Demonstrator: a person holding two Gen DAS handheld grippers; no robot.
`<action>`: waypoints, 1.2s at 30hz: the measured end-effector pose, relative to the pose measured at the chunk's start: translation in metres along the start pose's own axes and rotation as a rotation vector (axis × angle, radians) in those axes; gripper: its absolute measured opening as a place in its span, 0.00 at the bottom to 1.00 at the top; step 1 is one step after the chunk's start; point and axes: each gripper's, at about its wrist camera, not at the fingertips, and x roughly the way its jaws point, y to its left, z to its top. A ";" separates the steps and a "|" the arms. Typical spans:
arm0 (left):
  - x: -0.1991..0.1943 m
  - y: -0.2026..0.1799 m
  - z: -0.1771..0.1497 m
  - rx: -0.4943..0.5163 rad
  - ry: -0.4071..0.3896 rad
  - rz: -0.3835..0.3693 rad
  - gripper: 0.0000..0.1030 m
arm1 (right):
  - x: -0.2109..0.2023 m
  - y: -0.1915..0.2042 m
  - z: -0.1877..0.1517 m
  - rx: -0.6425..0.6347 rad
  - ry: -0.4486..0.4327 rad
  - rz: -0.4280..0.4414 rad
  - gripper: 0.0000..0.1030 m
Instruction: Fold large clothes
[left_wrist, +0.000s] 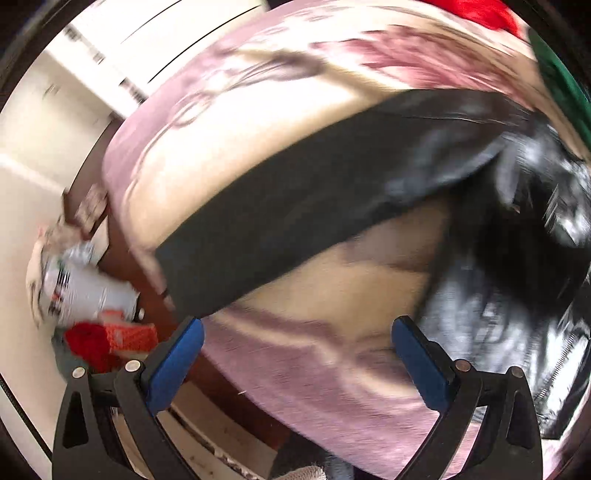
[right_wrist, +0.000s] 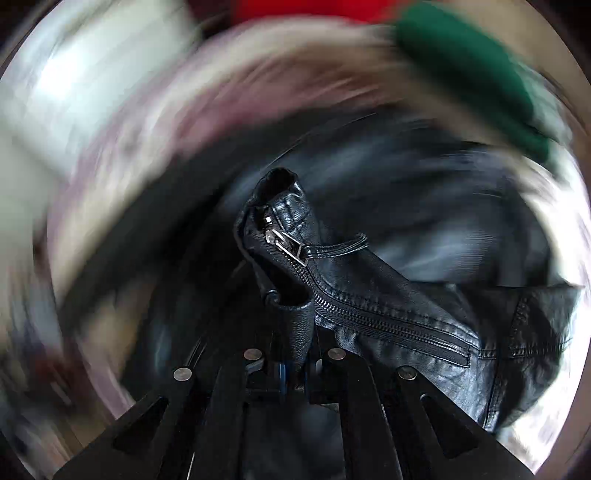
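Right gripper (right_wrist: 293, 363) clamped on black leather jacket (right_wrist: 388, 306) — zipper runs diagonally lower-right; left gripper (left_wrist: 297, 354) open — empty.

**Open bedspread ahead, clutter at the edges**

Bare pink-and-cream bedspread (left_wrist: 295, 369) lies open below the left gripper (left_wrist: 297, 354); the black leather jacket (left_wrist: 295, 206) bars the way beyond; a red garment (left_wrist: 476, 11) and green garment (left_wrist: 557, 81) crowd the far edge; cans and boxes (left_wrist: 88, 295) clutter the floor beside the bed.
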 end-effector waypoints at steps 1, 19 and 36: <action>0.004 0.010 -0.001 -0.020 0.007 0.007 1.00 | 0.015 0.034 -0.013 -0.093 0.037 -0.001 0.06; 0.079 0.128 -0.002 -0.377 0.191 -0.233 1.00 | -0.026 0.037 -0.090 0.236 0.213 0.352 0.81; 0.171 0.162 0.030 -0.731 0.336 -0.487 1.00 | 0.012 -0.190 -0.108 0.928 0.081 -0.170 0.76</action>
